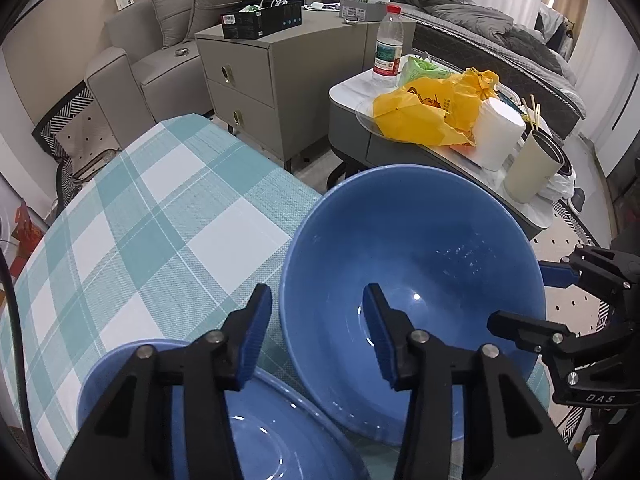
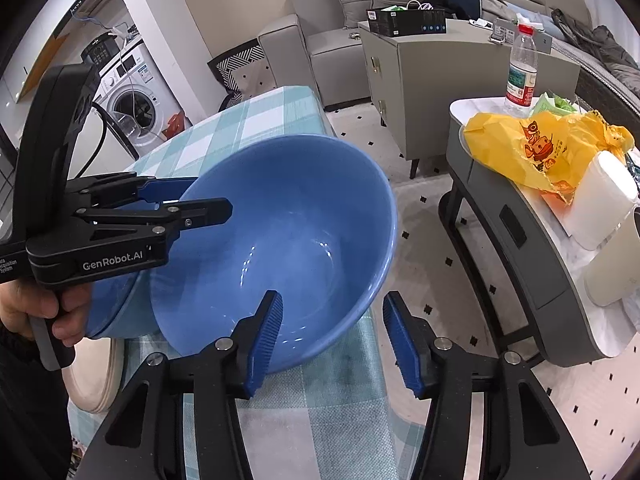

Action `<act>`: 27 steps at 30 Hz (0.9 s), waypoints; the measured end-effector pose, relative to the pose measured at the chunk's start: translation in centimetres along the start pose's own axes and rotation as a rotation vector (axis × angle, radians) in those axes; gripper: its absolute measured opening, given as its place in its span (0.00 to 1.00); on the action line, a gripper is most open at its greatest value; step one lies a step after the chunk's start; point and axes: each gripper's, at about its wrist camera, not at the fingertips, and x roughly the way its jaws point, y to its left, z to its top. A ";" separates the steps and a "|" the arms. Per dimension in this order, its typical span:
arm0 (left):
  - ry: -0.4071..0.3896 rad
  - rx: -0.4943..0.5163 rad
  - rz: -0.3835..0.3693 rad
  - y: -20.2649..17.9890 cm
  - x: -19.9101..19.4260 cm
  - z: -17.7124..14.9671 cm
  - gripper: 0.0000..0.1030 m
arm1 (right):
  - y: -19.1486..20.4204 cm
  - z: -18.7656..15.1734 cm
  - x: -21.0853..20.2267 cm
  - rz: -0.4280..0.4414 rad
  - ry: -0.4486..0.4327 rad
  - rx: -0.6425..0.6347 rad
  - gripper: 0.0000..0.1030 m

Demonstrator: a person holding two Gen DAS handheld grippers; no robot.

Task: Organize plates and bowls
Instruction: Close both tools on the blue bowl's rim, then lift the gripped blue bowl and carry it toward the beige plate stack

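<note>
Blue glazed ceramic dominates both views: a large bowl [image 1: 412,292] stands tipped on the checked tabletop [image 1: 152,232], its empty inside facing the cameras. The left tool [image 1: 316,332] straddles the bowl's left rim, one pad outside the wall and one inside, jaws half-closed; whether the pads already press I cannot tell. The right tool [image 2: 332,336] straddles the opposite, right-hand rim in the same way, one pad inside and one outside, with a visible gap around the wall. So the rim runs across each tool's jaws, and both hands are equally near. A second blue bowl [image 1: 256,424], also empty, sits low and to the left, touching or just beside the tipped one, a likely nesting target.
</note>
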 end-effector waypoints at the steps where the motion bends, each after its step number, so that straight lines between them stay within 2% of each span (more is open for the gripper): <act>1: 0.002 0.002 -0.002 -0.1 0.0 0.0 0.45 | 0.0 0.0 0.0 -0.003 -0.001 0.000 0.50; 8: 0.012 0.019 -0.030 -0.9 -0.2 -0.2 0.39 | -0.2 0.0 -0.4 -0.001 -0.006 0.007 0.46; 19: 0.030 0.082 -0.022 -2.1 -0.4 -0.7 0.39 | -0.6 -0.5 -0.9 -0.015 -0.013 0.018 0.46; 27: 0.036 0.106 -0.014 -2.8 -0.4 -1.1 0.39 | -1.1 -1.0 -1.2 -0.025 -0.017 0.023 0.39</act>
